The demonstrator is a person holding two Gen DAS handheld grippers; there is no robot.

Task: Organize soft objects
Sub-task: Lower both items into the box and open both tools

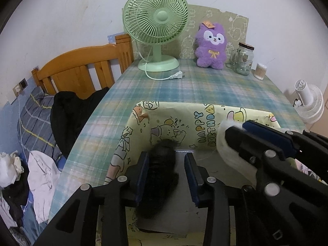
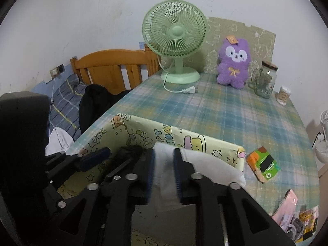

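Both tongs reach forward and down into the yellow cartoon-printed box [image 1: 205, 121], which sits at the near edge of the plaid-covered table [image 1: 205, 86]. The left tongs [image 1: 166, 176] point into the box's left half, tilted toward its grey floor, with the two blue-padded fingers [image 1: 142, 176] spread apart. A black fuzzy cloth [image 1: 162, 164] lies between them on the box floor; it presses against the left pad while a clear gap separates it from the right pad, so the left tongs are open and not clamping it. The right tongs [image 2: 164, 174] come in over the right half of the box, and the pads are closed on a white cloth [image 2: 164, 172] that is pinched between them and held above the box floor; its loose end spreads to the right over the box's right rim. From the left camera the same white cloth [image 1: 222, 141] shows bunched at the tip of the right tongs [image 1: 237, 131], just inside the box's right wall. Beyond the box, at the far end of the table, stand a green fan [image 1: 155, 20], a purple plush toy [image 1: 211, 45] and a glass jar [image 1: 244, 59]. Right of the box on the table lies an orange and green packet [image 2: 263, 164].
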